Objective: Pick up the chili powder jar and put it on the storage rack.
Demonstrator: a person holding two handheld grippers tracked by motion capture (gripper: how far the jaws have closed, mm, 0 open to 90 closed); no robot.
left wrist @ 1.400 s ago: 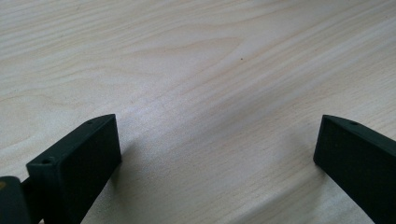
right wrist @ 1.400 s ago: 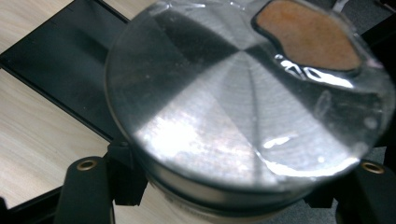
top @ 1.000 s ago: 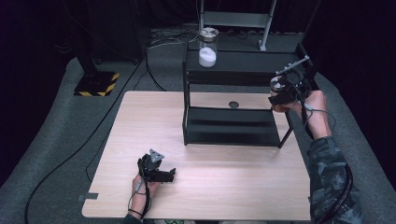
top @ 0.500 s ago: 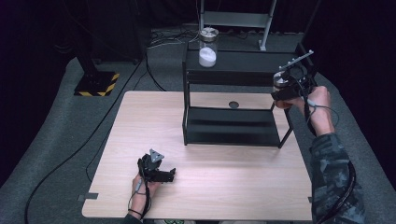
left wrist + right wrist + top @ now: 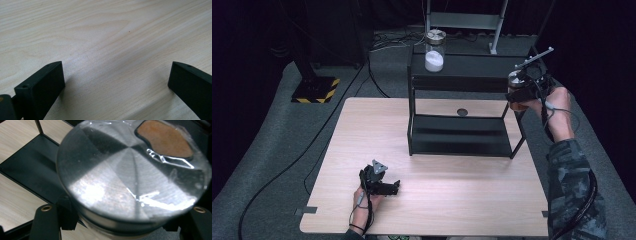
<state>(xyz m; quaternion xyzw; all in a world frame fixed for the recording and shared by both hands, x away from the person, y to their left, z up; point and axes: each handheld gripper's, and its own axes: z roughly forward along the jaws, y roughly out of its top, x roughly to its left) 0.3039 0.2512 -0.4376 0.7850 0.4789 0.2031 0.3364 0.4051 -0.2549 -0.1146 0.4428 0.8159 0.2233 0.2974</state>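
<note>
**Jar clamped at the shelf's right end**

In the right gripper view the jar's metal lid (image 5: 132, 182) hides its body and most of both jaws; the orange-brown contents are a blurred patch behind glass. The right gripper (image 5: 518, 93) pinches the jar (image 5: 515, 96) just under the lid — held in the air beside the black shelf's (image 5: 462, 75) right end, at top-shelf level. The left gripper (image 5: 382, 186) rests low on the wooden table (image 5: 447, 200), jaws spread wide, nothing between them.
</note>
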